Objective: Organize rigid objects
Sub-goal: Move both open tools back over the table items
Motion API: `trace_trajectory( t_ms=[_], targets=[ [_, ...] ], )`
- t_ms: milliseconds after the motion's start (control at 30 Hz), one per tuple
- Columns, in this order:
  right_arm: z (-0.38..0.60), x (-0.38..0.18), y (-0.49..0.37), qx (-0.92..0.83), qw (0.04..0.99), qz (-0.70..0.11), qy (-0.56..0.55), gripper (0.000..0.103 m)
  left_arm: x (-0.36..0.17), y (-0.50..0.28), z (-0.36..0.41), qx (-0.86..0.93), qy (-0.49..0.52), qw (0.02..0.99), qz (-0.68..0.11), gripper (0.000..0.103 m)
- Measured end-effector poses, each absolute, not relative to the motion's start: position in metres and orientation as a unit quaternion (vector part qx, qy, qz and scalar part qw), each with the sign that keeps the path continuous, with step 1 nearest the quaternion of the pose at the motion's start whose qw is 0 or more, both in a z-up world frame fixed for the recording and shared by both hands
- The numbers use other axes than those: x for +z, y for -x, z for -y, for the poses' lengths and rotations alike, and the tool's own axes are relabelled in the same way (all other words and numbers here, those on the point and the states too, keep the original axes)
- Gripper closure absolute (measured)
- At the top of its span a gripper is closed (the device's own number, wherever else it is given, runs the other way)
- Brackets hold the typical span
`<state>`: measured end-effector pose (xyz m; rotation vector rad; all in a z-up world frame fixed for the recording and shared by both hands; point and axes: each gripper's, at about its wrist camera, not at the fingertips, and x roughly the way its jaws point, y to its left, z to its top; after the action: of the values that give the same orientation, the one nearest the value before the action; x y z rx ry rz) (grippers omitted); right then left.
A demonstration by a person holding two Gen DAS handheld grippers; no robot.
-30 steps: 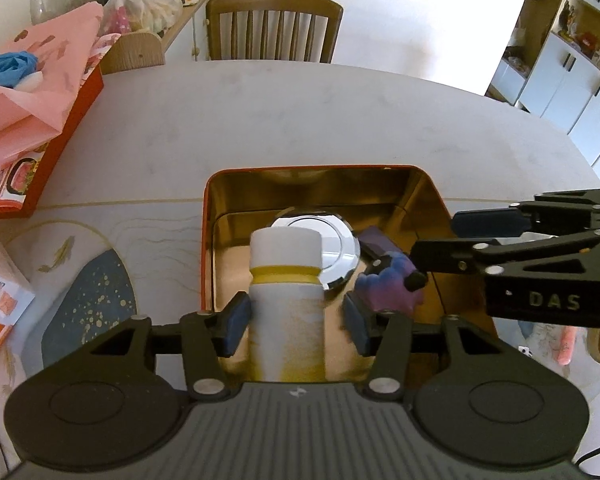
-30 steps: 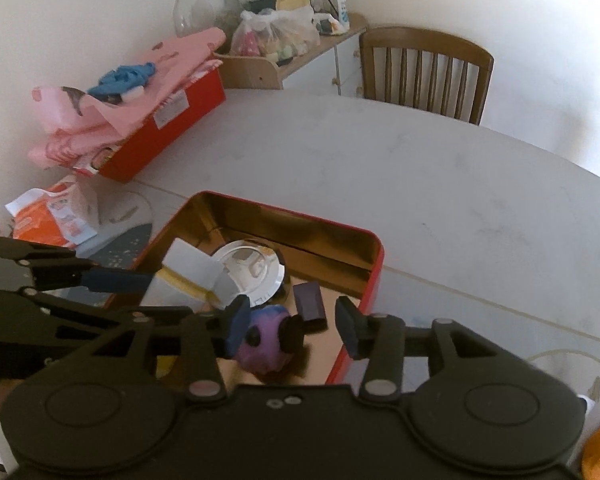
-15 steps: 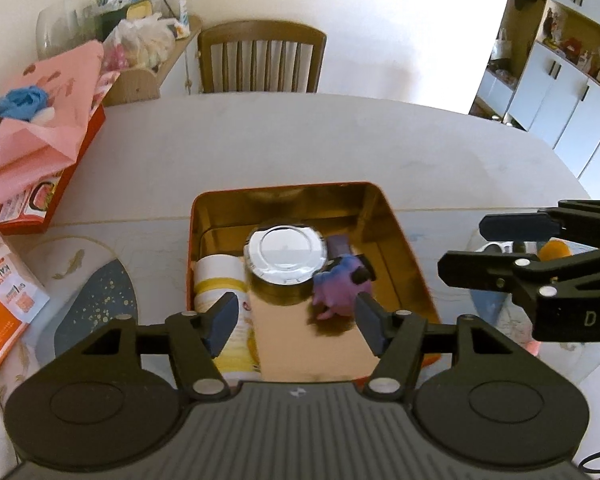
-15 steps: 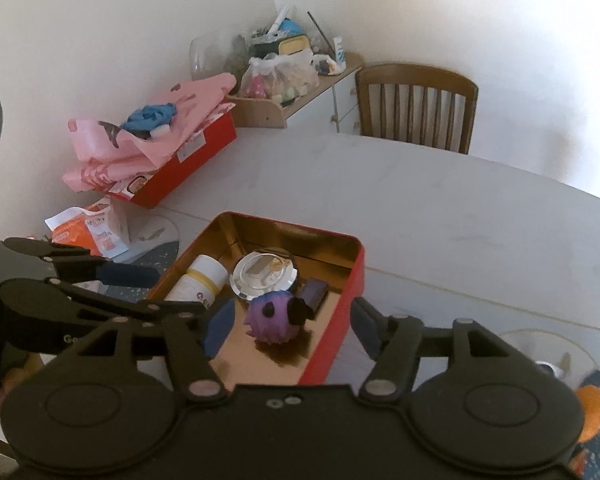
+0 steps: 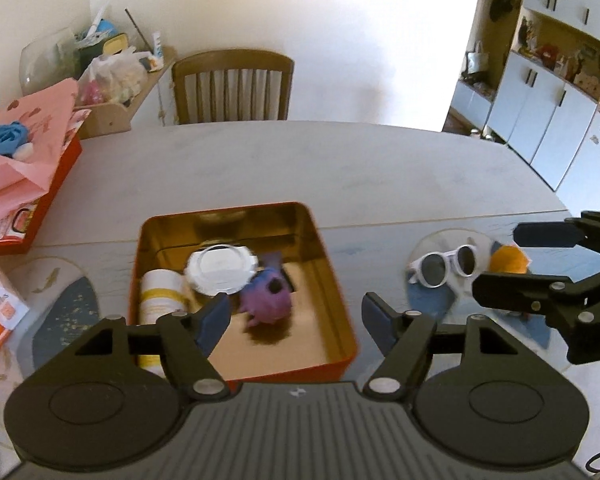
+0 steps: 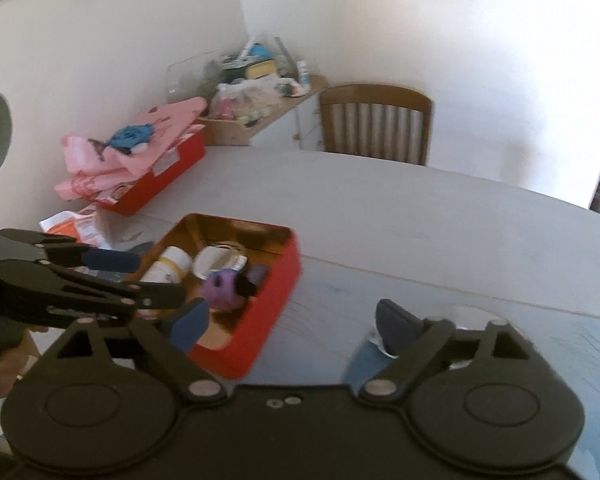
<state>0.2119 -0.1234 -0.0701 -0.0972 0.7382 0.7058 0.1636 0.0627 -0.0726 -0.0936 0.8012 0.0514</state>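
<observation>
The red rectangular metal tin point(image 5: 342, 312) with a gold inside sits mid-frame, holding a purple round toy point(image 5: 266, 300); the left gripper point(image 5: 294, 322) and right gripper point(image 6: 288, 322) hover above, jaws opening, nothing between them.

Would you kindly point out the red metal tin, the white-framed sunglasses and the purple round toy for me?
red metal tin point(image 5: 342, 314): left wrist view, on its right wall.
white-framed sunglasses point(image 5: 436, 270): left wrist view, on the left dark lens.
purple round toy point(image 5: 266, 300): left wrist view, on its body.
</observation>
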Motion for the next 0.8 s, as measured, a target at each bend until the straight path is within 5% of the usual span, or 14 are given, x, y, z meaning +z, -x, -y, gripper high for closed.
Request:
trace_trajectory(
  t_ms=[200,800],
  targets=[
    [0.169,-0.076,-0.212,0.299,0.884,-0.358,0.034,0.003,-0.076,-0.166,-0.034,0.011,0.046,0.925,-0.378,0.021],
    [0.272,-0.120,-0.221,0.249,0.883,-0.397,0.032,0.002,-0.126,-0.180,0.043,-0.033,0.033,0.913,-0.405,0.020]
  ],
)
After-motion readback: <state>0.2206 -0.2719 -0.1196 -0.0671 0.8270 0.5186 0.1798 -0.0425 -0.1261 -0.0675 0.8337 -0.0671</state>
